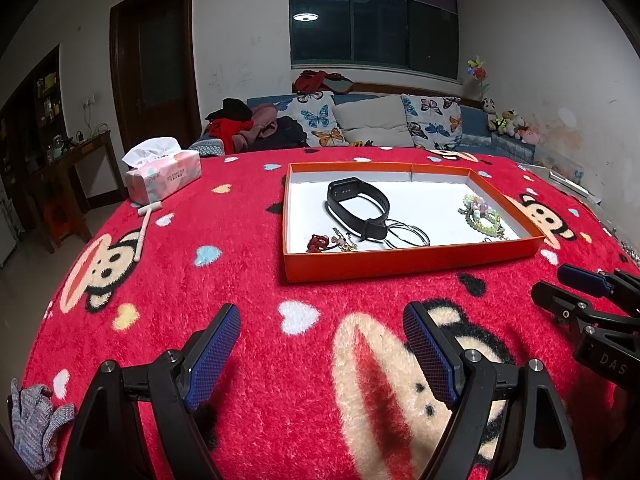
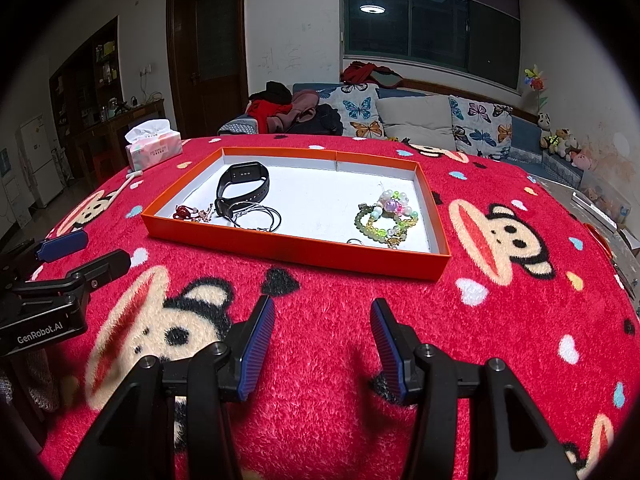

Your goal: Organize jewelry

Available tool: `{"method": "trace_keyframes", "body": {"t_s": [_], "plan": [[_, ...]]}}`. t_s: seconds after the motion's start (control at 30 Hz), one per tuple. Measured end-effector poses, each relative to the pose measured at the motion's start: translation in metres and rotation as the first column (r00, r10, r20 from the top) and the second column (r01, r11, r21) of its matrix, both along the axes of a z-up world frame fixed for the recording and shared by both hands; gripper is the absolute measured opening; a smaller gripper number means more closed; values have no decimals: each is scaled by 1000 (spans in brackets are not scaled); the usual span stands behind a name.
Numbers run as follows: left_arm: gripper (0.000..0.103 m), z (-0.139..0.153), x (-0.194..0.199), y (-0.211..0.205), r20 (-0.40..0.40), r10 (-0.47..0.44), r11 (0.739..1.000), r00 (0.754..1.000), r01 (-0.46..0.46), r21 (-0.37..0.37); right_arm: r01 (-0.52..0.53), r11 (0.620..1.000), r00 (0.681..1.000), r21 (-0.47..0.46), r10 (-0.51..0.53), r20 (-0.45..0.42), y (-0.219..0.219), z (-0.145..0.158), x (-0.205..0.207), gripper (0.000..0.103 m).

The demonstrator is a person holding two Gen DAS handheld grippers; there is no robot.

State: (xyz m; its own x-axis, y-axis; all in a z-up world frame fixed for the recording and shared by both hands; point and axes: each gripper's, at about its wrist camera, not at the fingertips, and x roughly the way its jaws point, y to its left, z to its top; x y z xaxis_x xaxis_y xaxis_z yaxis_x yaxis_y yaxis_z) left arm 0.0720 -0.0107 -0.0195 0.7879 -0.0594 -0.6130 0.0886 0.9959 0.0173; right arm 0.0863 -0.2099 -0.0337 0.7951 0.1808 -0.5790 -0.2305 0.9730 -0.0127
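two grippers hung low over a fuzzy red monkey blanket (image 1: 248, 280) in a room with a sofa (image 2: 420, 120), a dark window (image 1: 372, 32) and a tissue pack (image 1: 164, 174). the left gripper (image 1: 322, 338) and the right gripper (image 2: 322, 338) both had their jaws wide apart, holding and touching nothing. ahead of both sat an orange tray (image 2: 304, 254), with a black watch band (image 2: 242, 188), thin wire rings (image 2: 260, 216) and a small red charm (image 1: 320, 243) at its left end and bead bracelets (image 2: 386, 218) at its right end.
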Motion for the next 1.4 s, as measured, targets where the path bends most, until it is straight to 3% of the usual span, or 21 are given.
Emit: {"method": "trace_keyframes", "body": {"t_s": [1.4], "plan": [[89,-1,1,-3,-6,-12,1000,1000,12,11,1,1000,1000,1,-1,0,0,0,0,55]]}}
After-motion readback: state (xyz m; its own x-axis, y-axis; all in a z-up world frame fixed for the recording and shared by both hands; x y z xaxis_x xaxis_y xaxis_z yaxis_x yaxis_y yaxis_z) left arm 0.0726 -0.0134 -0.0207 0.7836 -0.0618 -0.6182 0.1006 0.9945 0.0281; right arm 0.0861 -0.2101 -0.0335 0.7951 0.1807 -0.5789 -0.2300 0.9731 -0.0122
